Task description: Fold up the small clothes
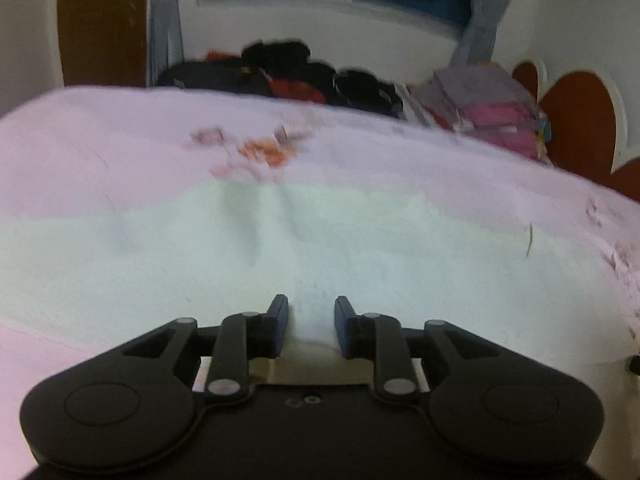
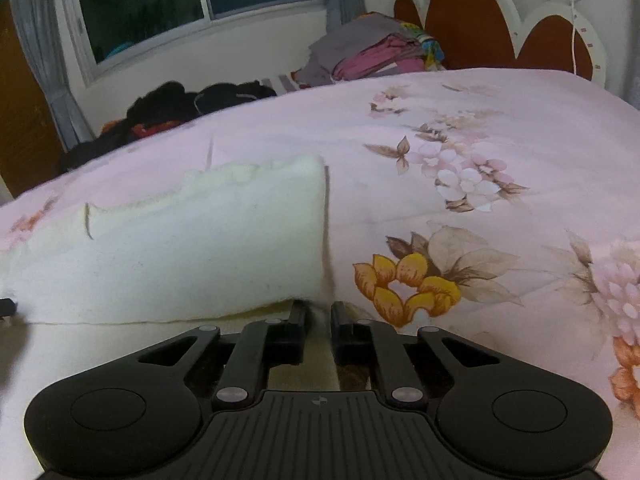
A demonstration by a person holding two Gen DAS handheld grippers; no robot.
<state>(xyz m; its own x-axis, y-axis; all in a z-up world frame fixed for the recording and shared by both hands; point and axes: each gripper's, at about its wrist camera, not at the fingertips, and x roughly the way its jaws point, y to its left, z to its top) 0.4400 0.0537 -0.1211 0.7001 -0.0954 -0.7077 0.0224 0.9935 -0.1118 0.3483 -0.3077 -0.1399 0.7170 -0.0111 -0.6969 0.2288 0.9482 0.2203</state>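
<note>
White cloth [image 2: 192, 248] on bed [image 2: 480, 128]: soft, light, limp; pinch near-edge corners. Left gripper [image 1: 311, 326] and right gripper [image 2: 319, 330] jaws each pinching its hem.

The right gripper [image 2: 319, 312] sits at 6 o'clock, its 2 fingers close together with cream cloth [image 2: 200, 248] between them at the near corner. The cloth spreads toward 9 o'clock over a pink floral bedspread [image 2: 460, 120]. A dark clothes pile [image 2: 188, 106] lies at 11 o'clock, a folded stack [image 2: 372, 54] at 12 o'clock, and a scalloped headboard [image 2: 500, 20] at 1 o'clock.
</note>
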